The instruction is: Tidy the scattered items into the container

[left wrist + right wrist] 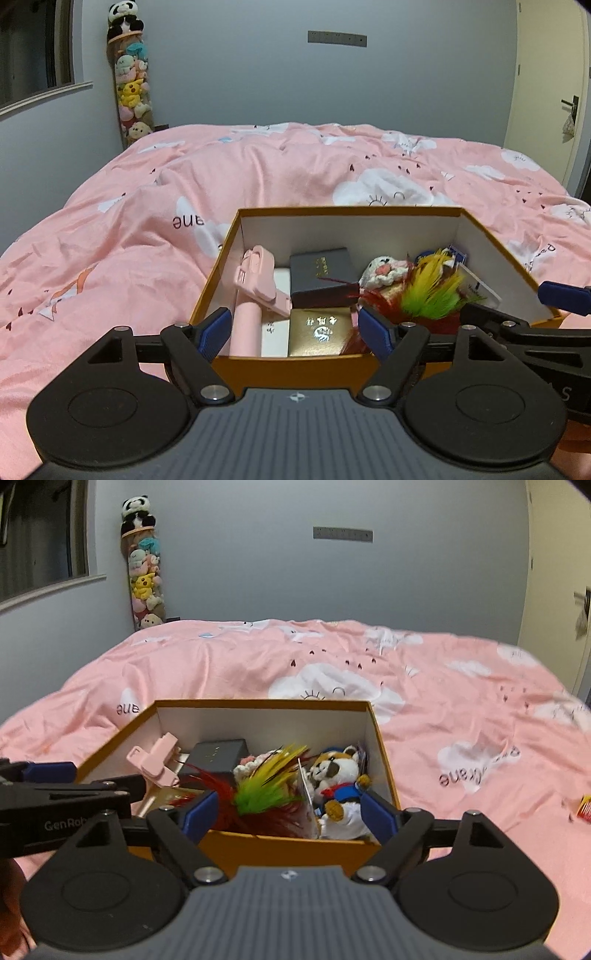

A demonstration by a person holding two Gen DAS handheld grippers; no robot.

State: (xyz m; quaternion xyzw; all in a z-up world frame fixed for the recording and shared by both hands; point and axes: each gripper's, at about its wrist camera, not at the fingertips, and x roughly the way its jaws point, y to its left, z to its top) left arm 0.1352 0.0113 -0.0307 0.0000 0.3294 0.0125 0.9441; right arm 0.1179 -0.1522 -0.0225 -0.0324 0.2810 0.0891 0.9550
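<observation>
From the left wrist, the orange box (295, 369) sits on the pink duvet (147, 221) at six o'clock. Inside, a pink selfie stick (251, 306) runs lengthwise toward twelve, beside a dark case (321, 273), gold booklet (319, 332) and feather toy (428, 291). The left gripper (295, 332) gapes, holding nothing. From the right wrist, a plush raccoon (340, 779) lies at the box's (295, 845) three o'clock wall; the right gripper (291, 812) is released, empty.

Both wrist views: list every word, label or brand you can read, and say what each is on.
"GenRob", cut off: on the left gripper body, right wrist view.
"ane", upside down: on the pink duvet.
Gold characters on the gold box: too blurred to read.
Gold print on the dark box: too small to read.
</observation>
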